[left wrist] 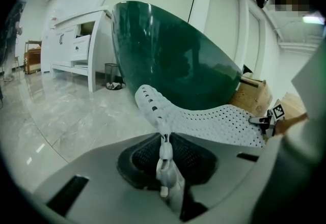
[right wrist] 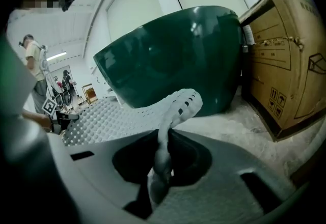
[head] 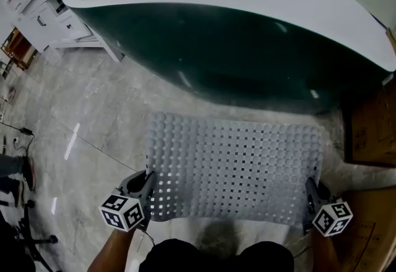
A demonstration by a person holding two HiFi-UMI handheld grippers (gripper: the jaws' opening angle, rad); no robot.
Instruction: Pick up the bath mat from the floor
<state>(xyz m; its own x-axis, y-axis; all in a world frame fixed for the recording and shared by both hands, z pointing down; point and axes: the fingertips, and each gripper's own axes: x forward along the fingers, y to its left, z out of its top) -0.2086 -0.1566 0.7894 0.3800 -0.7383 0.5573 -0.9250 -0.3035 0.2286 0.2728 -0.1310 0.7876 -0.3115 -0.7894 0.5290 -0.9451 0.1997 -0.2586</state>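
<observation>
Two grippers, left gripper [head: 148, 183] and right gripper [head: 309, 193], are clamping their fingers on the near corners of the white perforated bath mat [head: 235, 162], holding it stretched above the floor [head: 93, 116]. Beyond, the green bathtub [head: 247, 60] is showing only its outside.

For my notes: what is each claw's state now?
Left claw: closed on the white perforated rubber bath mat.
Right claw: closed on the same mat.

I'm looking at a big dark green tub [head: 247, 48] with a white rim, glossy grey marble floor [head: 93, 116], white cabinets [head: 43, 11] behind, and cardboard boxes [right wrist: 285, 55] beside the tub.
</observation>
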